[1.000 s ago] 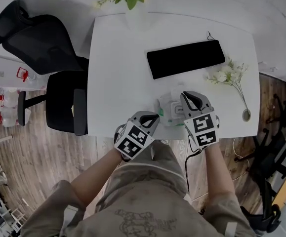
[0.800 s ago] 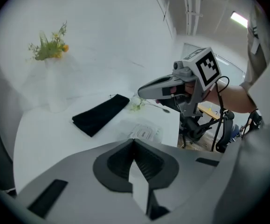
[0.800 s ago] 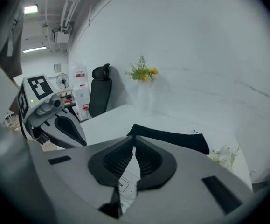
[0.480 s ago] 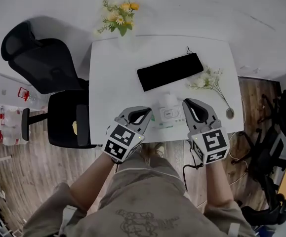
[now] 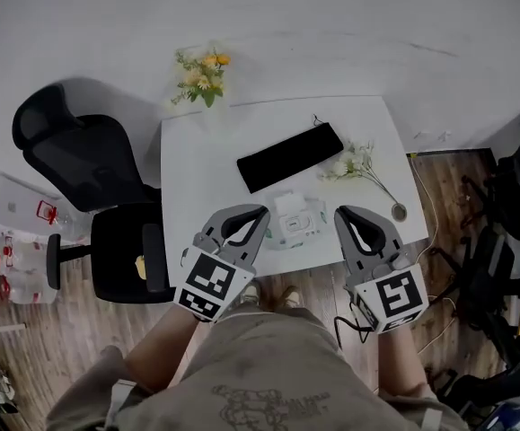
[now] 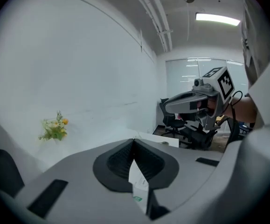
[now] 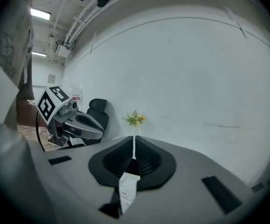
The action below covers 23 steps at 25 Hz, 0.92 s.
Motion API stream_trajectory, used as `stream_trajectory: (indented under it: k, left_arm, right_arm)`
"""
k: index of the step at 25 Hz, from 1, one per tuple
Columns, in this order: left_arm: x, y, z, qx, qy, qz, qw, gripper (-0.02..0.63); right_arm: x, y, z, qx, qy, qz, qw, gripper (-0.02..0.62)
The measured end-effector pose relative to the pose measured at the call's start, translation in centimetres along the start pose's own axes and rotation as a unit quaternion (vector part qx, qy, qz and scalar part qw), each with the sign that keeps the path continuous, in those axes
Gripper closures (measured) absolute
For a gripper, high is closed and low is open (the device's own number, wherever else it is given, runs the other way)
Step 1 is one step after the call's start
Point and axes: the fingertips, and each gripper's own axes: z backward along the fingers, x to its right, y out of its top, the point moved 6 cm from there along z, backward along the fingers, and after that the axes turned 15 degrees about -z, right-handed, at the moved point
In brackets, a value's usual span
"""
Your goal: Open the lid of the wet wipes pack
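- Holding my left tool (image 5: pixel 260 211) and right tool (image 5: pixel 340 212) with jaws pressed together, gripping nothing.
- Wet wipes pack (image 5: pixel 294 223) lies on the bench (image 5: pixel 197 173) between them.

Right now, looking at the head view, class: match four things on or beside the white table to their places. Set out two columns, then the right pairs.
1 wet wipes pack
2 black pouch
3 yellow flowers
4 office chair

A on the floor, left of the table
B near edge of the table
C far left corner of the table
D middle of the table

Pairs: 1-B, 2-D, 3-C, 4-A
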Motion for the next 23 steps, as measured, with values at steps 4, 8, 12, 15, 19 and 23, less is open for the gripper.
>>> stream_trajectory:
  k: [4, 8, 12, 15, 19, 23]
  left_arm:
    - [0.7, 1.6, 1.3, 0.021, -0.010, -0.003, 0.9997, 0.589]
    - [1.5, 2.8, 2.3, 0.036, -0.018, -0.010, 0.9992, 0.589]
    - [1.7, 3.2, 2.8, 0.039, -0.019, -0.020, 0.9989, 0.589]
    - [1.7, 3.2, 3.0, 0.039, -0.017, -0.023, 0.9989, 0.589]
    - [1.5, 3.5, 3.2, 0.043, -0.015, -0.025, 0.9986, 0.590]
    - [1.3, 3.8, 3.7, 0.049, -0.015, -0.024, 0.9984, 0.589]
  right_arm:
    - [-1.3, 0.6, 2.5, 0.022, -0.008, -0.009, 1.000, 0.557]
    - [-2.2, 0.8, 4.0, 0.045, -0.012, -0.027, 0.999, 0.555]
    - [-2.2, -0.4, 4.7, 0.025, -0.017, -0.032, 0.999, 0.555]
    - [-2.3, -0.7, 4.9, 0.020, -0.020, -0.032, 0.999, 0.555]
    - [-2.5, -0.3, 4.9, 0.029, -0.023, -0.035, 0.999, 0.555]
    - [-2.9, 0.9, 4.7, 0.062, -0.024, -0.046, 0.997, 0.555]
